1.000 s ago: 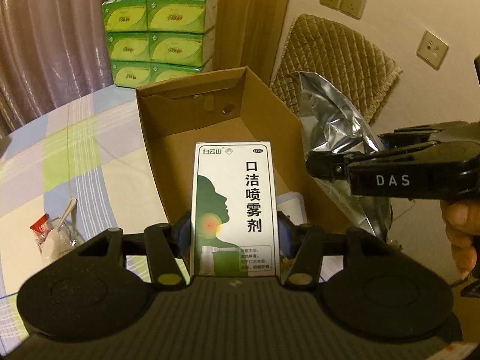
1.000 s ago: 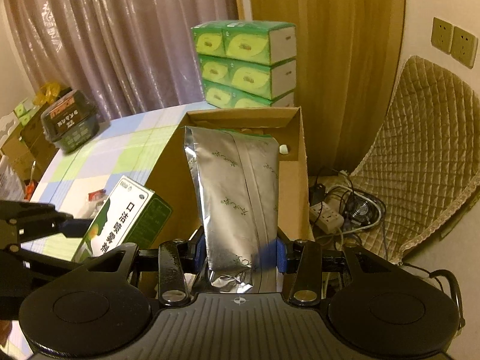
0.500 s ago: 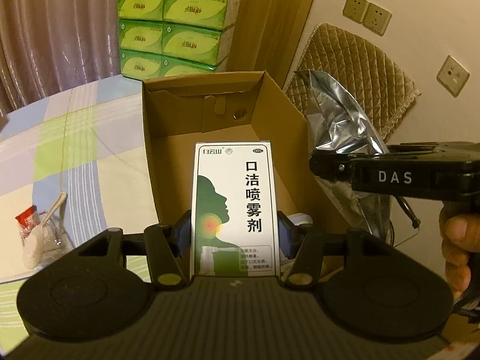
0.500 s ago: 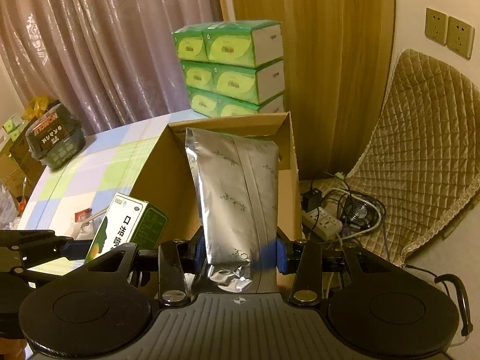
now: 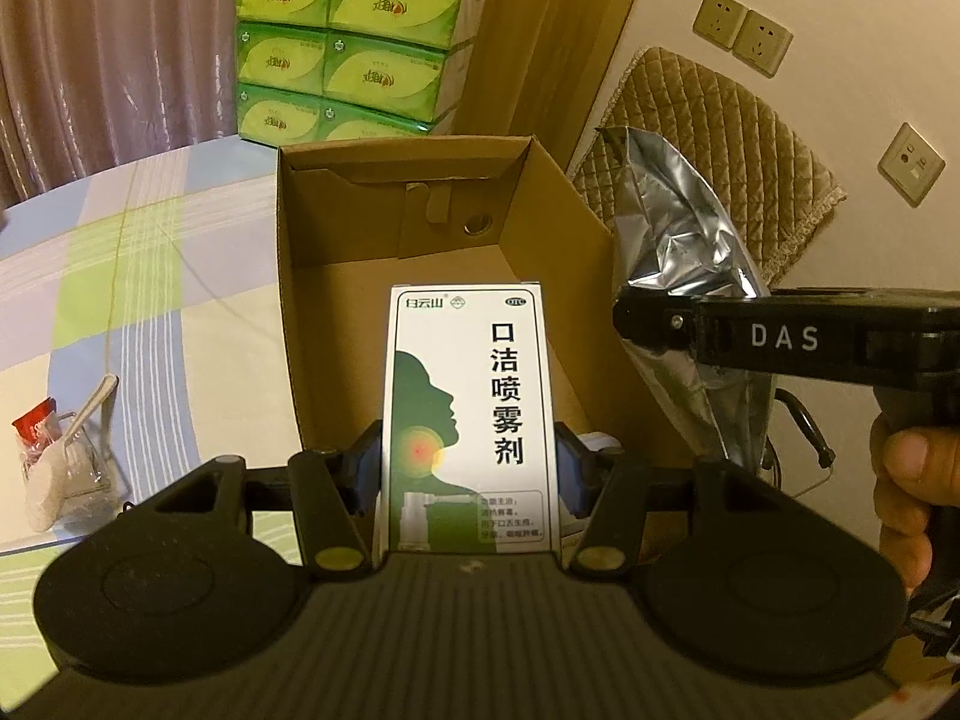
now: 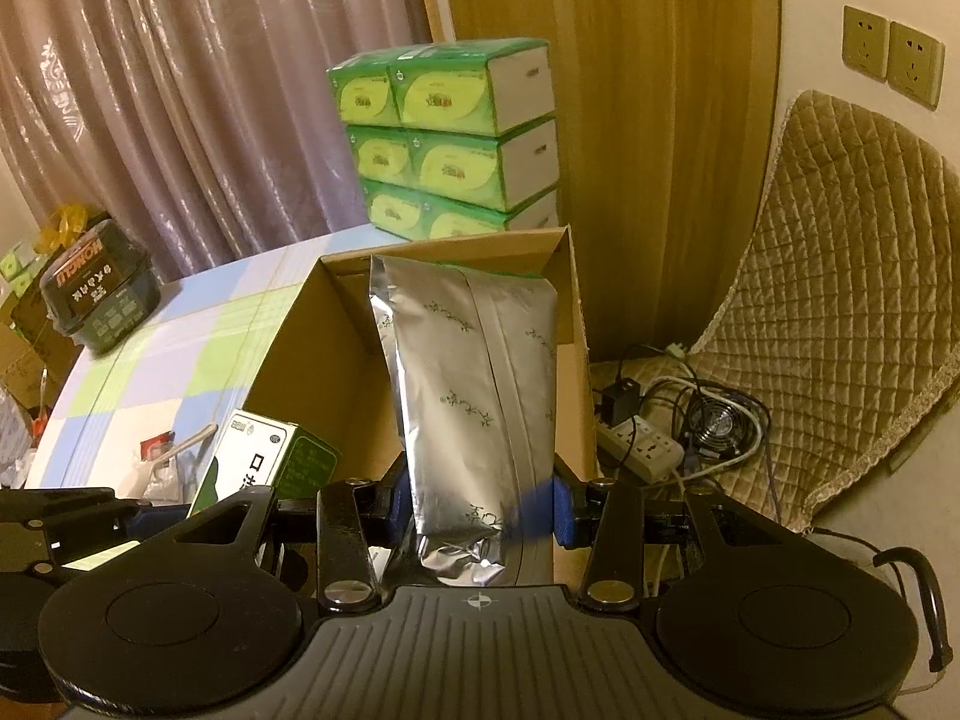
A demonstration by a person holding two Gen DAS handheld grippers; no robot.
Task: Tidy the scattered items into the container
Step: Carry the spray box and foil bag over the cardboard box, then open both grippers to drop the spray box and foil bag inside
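My left gripper (image 5: 468, 468) is shut on a white and green medicine box (image 5: 471, 414), upright over the open cardboard box (image 5: 444, 240). The right gripper (image 6: 477, 501) is shut on a silver foil pouch (image 6: 474, 384), which hangs over the right side of the same cardboard box (image 6: 300, 360). The left wrist view shows that pouch (image 5: 684, 252) and the right gripper's black body to the right, with a person's thumb on the handle. In the right wrist view, the medicine box (image 6: 264, 462) sits at lower left.
A stack of green tissue packs (image 5: 354, 42) stands behind the box on the checked tablecloth (image 5: 120, 276). A small plastic packet with a spoon (image 5: 60, 456) lies at left. A dark tub (image 6: 96, 288) sits far left. A quilted chair (image 6: 840, 300) and power strip (image 6: 636, 444) are right.
Both grippers have shifted toward the cardboard box with their items held; the box and tissue stack now sit more central in the views. The grips are unchanged.
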